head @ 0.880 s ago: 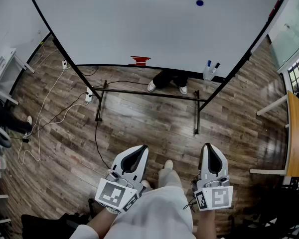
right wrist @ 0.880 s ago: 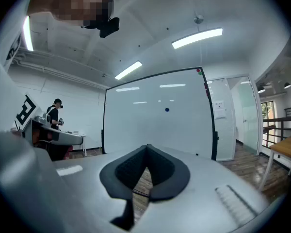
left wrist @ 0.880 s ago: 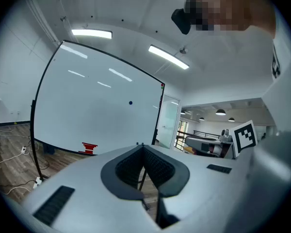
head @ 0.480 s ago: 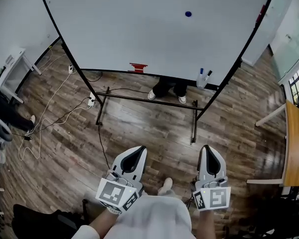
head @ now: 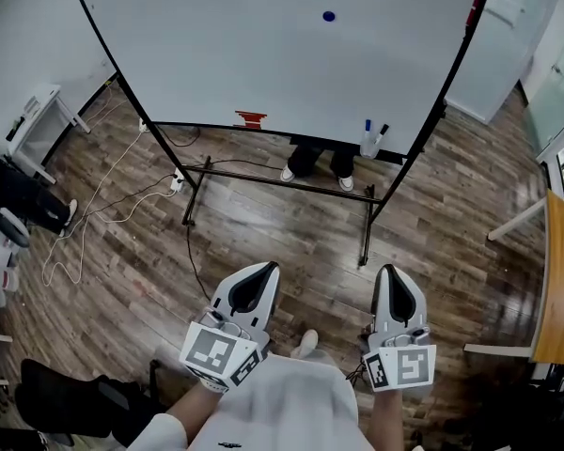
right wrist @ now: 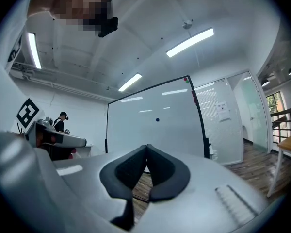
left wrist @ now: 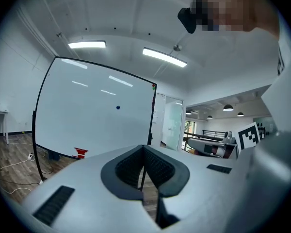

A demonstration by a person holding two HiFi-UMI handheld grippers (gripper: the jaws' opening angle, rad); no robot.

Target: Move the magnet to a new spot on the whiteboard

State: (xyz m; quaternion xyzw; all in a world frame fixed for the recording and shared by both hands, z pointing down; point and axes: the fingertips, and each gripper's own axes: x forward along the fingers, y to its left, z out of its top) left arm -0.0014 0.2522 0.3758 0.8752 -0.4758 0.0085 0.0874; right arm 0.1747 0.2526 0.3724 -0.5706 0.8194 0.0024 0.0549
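Currently both grippers sit low at 6 o'clock in the head view, well apart from the whiteboard [head: 226, 54]. Left gripper [head: 266, 269]: fingers [left wrist: 128, 168] pressed together, holding nothing. Right gripper [head: 392, 272]: same, its fingers [right wrist: 161, 171] shut and holding nothing. Magnet [head: 329, 15], a small blue dot, sits on the board's upper part, at 12 o'clock from the right gripper. Red eraser [head: 251, 117] on the lower edge at 7 o'clock from the magnet; markers [head: 372, 137] at 5 o'clock. Bare wood floor [head: 291, 238] and the stand's crossbar [head: 282, 180] lie between grippers and board. Someone's shoes [head: 314, 169] show behind the stand. Cables [head: 99, 205] at 9 o'clock.
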